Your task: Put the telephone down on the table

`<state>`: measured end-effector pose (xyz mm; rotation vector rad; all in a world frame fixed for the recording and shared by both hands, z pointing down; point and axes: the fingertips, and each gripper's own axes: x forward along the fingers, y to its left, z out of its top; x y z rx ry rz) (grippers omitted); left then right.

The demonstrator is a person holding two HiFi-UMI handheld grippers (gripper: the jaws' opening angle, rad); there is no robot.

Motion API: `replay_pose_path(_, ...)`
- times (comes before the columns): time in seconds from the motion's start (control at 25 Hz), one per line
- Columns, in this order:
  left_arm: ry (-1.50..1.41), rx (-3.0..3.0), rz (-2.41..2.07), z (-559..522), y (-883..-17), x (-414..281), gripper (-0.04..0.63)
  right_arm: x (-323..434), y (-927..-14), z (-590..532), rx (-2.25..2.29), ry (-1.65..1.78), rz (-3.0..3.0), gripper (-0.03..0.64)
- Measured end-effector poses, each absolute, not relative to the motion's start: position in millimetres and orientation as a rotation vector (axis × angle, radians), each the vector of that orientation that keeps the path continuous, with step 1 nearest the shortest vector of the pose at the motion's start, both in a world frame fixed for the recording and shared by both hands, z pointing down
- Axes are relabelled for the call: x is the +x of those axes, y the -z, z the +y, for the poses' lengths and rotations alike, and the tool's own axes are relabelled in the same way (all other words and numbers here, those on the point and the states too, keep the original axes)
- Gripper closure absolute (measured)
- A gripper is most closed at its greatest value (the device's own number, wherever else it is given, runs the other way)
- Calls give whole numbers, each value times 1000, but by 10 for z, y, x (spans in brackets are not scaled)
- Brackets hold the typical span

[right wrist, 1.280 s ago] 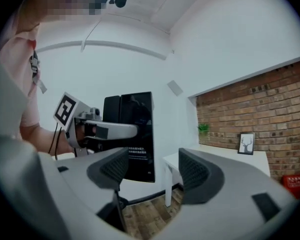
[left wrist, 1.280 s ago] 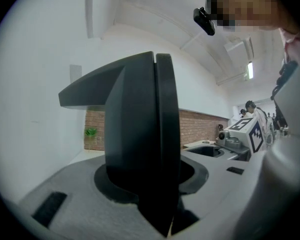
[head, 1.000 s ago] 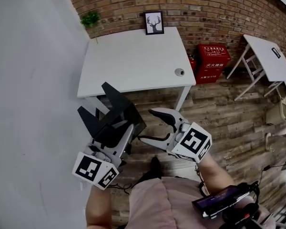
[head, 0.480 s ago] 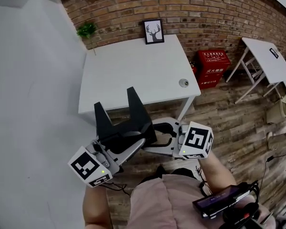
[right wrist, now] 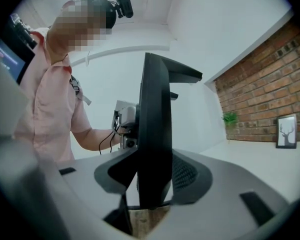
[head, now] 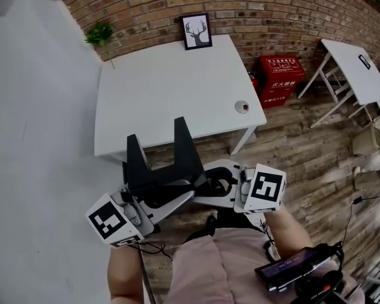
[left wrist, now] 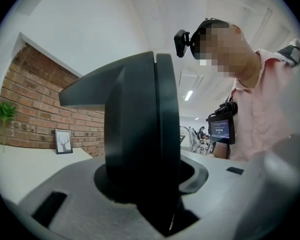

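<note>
Head view: left hand-held gripper (head: 168, 198) clamps black telephone (head: 161, 176) from below. Right hand-held gripper (head: 216, 183) has its white jaws around telephone's right end. Telephone in air over wood floor (head: 291, 151), just short of white tabletop (head: 171, 87) near edge, two prongs up.

Left gripper view: jaws closed on telephone (left wrist: 140, 134), pads hugging it.

Right gripper view: telephone (right wrist: 154, 134) edge-on between jaws, pads against both faces.
</note>
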<state>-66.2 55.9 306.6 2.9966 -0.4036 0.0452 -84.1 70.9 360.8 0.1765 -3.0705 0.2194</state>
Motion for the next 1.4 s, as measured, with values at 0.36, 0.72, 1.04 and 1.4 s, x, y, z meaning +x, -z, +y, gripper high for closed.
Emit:
replay_pose_path(0.36,-103,2936,-395,-283,-3330,-483,425,-689,-3820,-98,180,-349,-3079,430)
replay_pose_path(0.72,-117,2860,-420,-1174,-3534,-341,425,-517,-4081,-958,140,-382,-3063,428)
replay_pose_path(1.04,-130,2842,-503,-1778,-3453,-245,425,-410,-4007,-1555,83,-382,-3070,425)
replay_pose_path(1.4,-137,2892,-552,-2196,-3121,-390,423,-566,-3672,-2013,61,-296,-3094,422)
